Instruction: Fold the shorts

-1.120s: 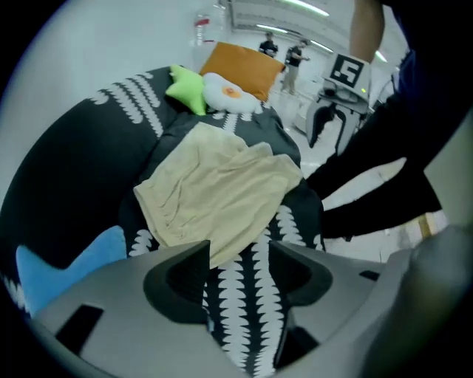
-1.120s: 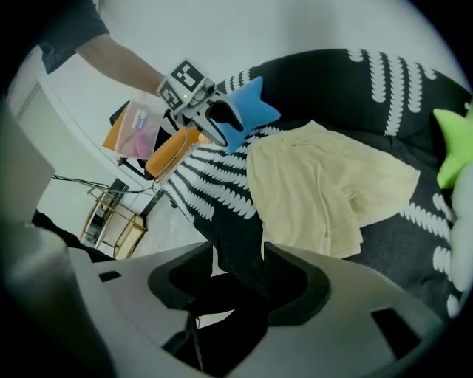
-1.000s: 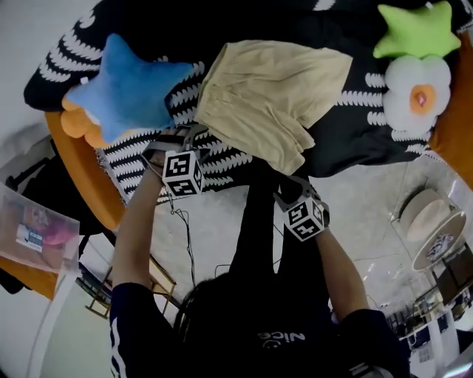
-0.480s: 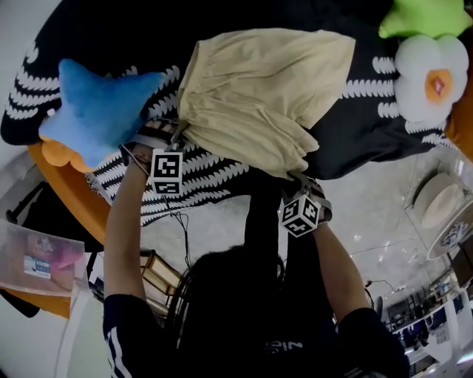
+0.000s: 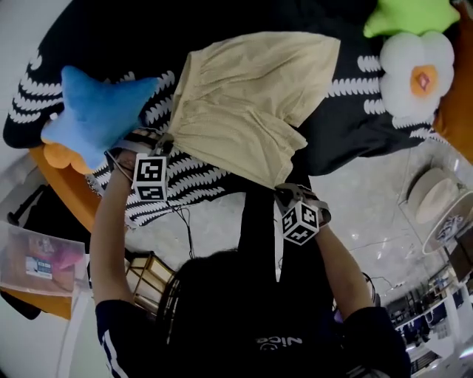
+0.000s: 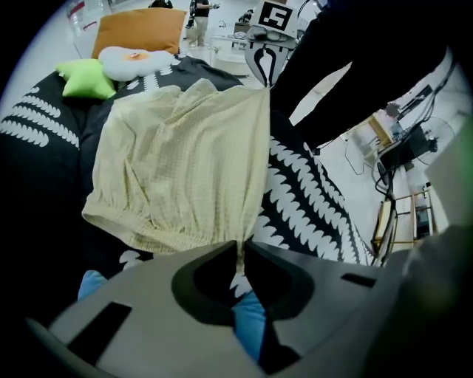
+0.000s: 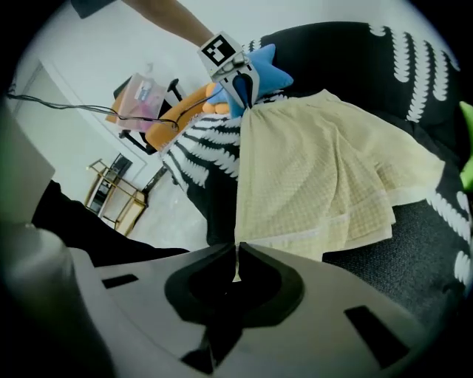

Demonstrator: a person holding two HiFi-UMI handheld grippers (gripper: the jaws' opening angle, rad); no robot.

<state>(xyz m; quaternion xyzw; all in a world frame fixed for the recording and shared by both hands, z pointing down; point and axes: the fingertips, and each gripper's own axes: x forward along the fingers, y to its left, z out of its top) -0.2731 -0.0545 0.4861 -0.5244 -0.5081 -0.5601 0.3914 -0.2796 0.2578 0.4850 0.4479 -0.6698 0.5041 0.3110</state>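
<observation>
Head view showed a black blanket (image 5: 355, 133) with white leaf print spread wide under everything, its near edge dropping toward a pale glossy floor (image 5: 362, 214). On the blanket lay the cream shorts (image 5: 244, 103), spread mostly flat. The gathered waistband was to the left and the layered leg hems to the right, and the near edge ran along the blanket's near side. A blue star cushion (image 5: 96, 111) sat just left of the shorts, over an orange cushion (image 5: 59, 153). A white flower cushion (image 5: 403, 66) and a green star cushion (image 5: 406, 15) sat together well to the right, apart from the shorts.

The left hand-held gripper (image 6: 241, 247) pointed steeply down at the near waistband corner. Its jaws had just been closing, and the left gripper view showed them clenched on a thin pinch of that cream fabric. The right hand-held gripper (image 7: 236, 255) was at the near hem corner. Its jaws had likewise just been closing, and the right gripper view showed them grasping the hem's edge. Between the two pinches the shorts' near edge ran in a straight line from one hand-held gripper to the other.
</observation>
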